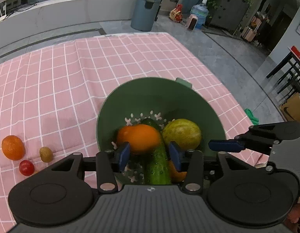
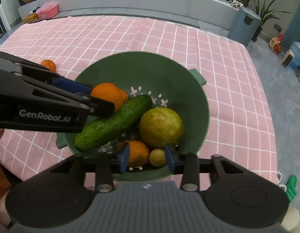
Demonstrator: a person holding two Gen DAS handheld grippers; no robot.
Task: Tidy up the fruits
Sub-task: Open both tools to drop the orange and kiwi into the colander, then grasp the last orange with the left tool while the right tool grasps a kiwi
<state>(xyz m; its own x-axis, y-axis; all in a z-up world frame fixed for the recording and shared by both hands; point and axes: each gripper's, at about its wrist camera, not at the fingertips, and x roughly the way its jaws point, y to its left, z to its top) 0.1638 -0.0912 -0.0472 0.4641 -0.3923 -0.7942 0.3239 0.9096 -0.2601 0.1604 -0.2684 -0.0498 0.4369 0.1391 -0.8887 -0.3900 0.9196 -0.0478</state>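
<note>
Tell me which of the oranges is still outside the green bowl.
The orange lying on the pink cloth beside the small tomato; the other oranges sit inside the bowl.

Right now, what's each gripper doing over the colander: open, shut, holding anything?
Left gripper: open over the cucumber and orange, gripping nothing.
Right gripper: open above the green colander, holding nothing.
</note>
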